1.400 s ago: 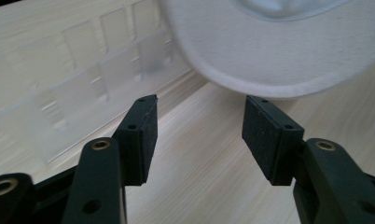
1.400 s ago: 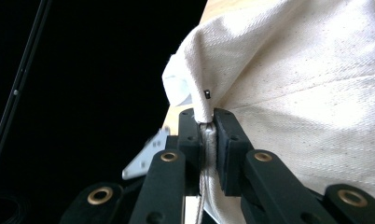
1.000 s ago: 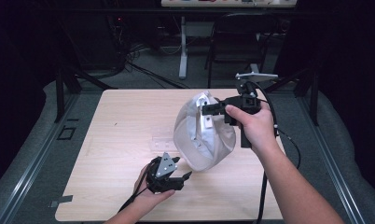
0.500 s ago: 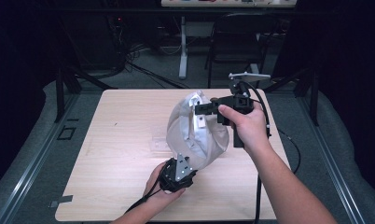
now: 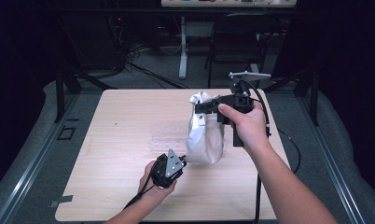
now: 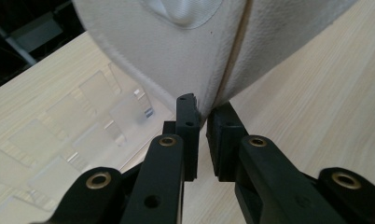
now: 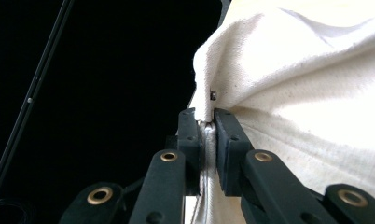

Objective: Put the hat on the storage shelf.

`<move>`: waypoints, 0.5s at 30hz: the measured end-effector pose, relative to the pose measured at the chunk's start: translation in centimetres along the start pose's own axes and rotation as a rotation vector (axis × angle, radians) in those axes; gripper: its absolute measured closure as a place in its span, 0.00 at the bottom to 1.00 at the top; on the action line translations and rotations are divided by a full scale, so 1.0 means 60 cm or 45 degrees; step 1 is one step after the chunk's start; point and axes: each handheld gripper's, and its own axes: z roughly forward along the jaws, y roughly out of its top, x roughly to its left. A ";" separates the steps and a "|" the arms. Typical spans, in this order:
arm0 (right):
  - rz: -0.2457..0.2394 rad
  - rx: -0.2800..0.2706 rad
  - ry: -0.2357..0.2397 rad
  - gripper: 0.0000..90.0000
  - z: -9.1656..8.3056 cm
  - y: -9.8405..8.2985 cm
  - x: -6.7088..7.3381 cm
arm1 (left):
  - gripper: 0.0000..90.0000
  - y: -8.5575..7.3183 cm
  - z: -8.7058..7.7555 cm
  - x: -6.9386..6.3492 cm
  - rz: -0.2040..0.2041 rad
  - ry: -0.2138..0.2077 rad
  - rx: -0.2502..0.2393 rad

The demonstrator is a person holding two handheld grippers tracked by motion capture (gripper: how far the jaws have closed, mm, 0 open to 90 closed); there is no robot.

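High view: cloth bag (image 5: pixel 205 137) hangs over the counter (image 5: pixel 111 140) — right hand-held gripper (image 5: pixel 203 107) clamped on its top edge, left hand-held gripper (image 5: pixel 182 162) just closing on its bottom corner (contents hidden).

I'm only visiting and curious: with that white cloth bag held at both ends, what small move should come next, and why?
Probably draw the left gripper gently away from the right gripper to stretch the cloth bag flat. The left jaws have just been closing on its bottom corner, the right jaws pinch its top edge, and it hangs slack above the table.
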 end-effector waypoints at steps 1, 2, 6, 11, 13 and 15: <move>-0.002 -0.002 0.000 0.91 0.000 0.000 0.001 | 0.93 0.000 0.000 0.001 -0.007 0.004 -0.007; -0.007 -0.007 -0.002 0.91 0.001 0.000 0.001 | 0.94 0.000 0.000 0.003 -0.007 0.009 -0.016; -0.032 0.005 -0.026 0.91 0.004 -0.002 0.004 | 0.94 -0.003 0.003 0.018 -0.074 -0.016 -0.041; -0.036 0.014 -0.042 0.91 0.010 -0.004 0.001 | 0.94 -0.007 0.007 0.036 -0.143 -0.029 -0.064; -0.034 0.022 -0.051 0.91 0.014 -0.005 -0.004 | 0.94 -0.007 0.011 0.040 -0.167 -0.031 -0.070; -0.029 0.021 -0.055 0.91 0.018 -0.006 -0.010 | 0.94 -0.008 0.016 0.042 -0.185 -0.037 -0.077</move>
